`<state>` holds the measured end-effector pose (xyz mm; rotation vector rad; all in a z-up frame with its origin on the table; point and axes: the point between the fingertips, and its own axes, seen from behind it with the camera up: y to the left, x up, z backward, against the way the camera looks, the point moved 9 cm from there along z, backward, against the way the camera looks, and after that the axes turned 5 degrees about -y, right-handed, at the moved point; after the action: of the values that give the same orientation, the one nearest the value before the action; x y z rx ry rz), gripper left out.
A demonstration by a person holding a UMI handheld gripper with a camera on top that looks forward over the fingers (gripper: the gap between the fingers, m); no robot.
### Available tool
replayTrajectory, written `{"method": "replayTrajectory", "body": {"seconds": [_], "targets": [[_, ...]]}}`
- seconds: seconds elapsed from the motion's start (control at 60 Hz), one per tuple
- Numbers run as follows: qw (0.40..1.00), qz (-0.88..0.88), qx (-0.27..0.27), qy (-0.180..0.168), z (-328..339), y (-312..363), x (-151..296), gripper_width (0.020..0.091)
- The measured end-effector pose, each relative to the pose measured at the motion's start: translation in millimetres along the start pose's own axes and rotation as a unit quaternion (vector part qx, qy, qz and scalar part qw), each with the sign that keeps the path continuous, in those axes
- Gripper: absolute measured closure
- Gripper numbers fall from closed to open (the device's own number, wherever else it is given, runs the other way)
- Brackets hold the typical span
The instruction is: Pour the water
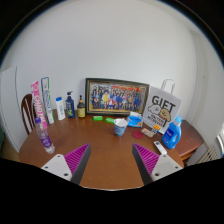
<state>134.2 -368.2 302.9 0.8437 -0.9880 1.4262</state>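
table [105, 150] brown wood | pads [76, 156] magenta | jug [171, 134] blue | cup [120, 126] blue | bag [162, 108] white, black lettering

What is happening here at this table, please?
A person holds a gripper over a wooden table. Its fingers are open and hold nothing. Beyond them stand a white cup, some bottles and a framed picture. A blue object lies near a gift bag. No pouring is under way.
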Motion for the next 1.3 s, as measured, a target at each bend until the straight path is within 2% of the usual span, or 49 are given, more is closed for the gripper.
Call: {"method": "replayTrajectory", "body": {"seconds": [0.267,0.517,0.75,0.967,1.05,1.1,1.167,1.217,1.3], "targets": [[1.0,0.002,0.019,0.023,3,54,-40,0.0248],[0.996,0.002,0.084,0.031,-10,171,-85,0.0248],[0.992,-0.001,0.125,-0.013,-69,290,-98,0.0246],[0.992,-0.027,0.106,-0.066,-147,356,-88,0.0254],[0.993,-0.031,0.081,-0.079,-168,363,-87,0.029],[0.993,-0.034,0.073,-0.081,-177,364,-87,0.0338],[0.993,-0.035,0.067,-0.087,-188,366,-90,0.0456],[0.993,-0.029,0.059,-0.093,-191,366,-90,0.0588],[0.992,-0.017,0.067,-0.105,-192,367,-89,0.0647]]}}
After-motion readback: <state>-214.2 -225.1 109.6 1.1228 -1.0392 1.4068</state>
